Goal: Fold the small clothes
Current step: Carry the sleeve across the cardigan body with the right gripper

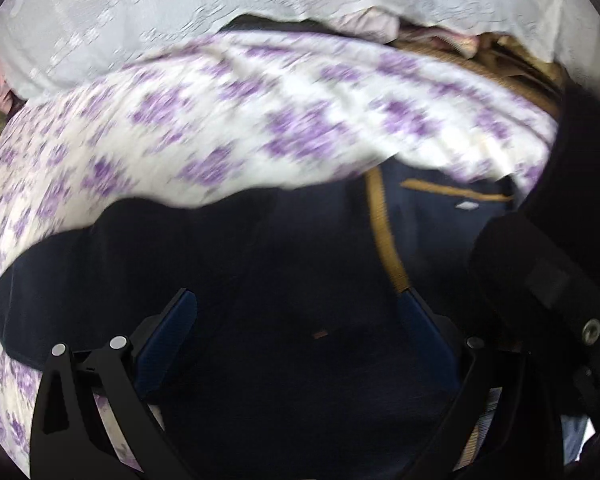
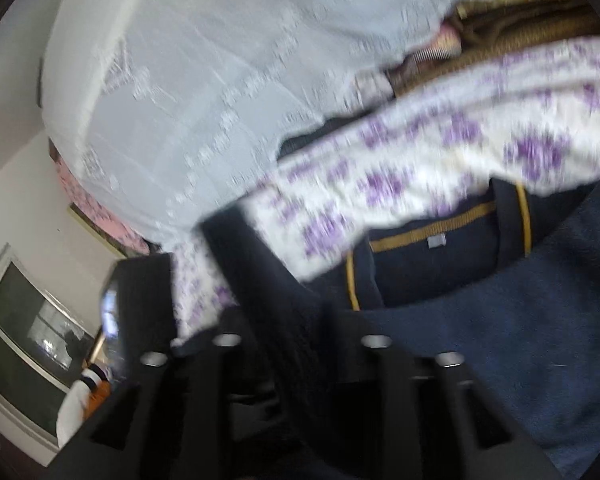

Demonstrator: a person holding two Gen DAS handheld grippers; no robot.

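- Close under both cameras: navy garment, spread on a bedsheet with purple flowers, yellow-brown trim and collar label toward the far edge.
- Left gripper: jaws wide, blue pads apart over the dark cloth, nothing pinched between them.
- Right gripper: tips lost in blur and dark fabric; jaws look part open, a navy strip, perhaps a sleeve, lying across or between them; cannot tell whether gripped.
- Probably mid-fold, one side of the garment being laid over or let go.
- Before closing, bring each tip down onto a single edge of cloth; take care not to catch the sheet beneath as well.
- Keep both grippers level with each other while carrying the edge across, so that the fold line runs straight.
- Watch the collar trim as a guide for the middle line.
- Let go only once the cloth lies flat; otherwise likely to bunch.
- White lace cloth and piled clothes beyond: leave alone.
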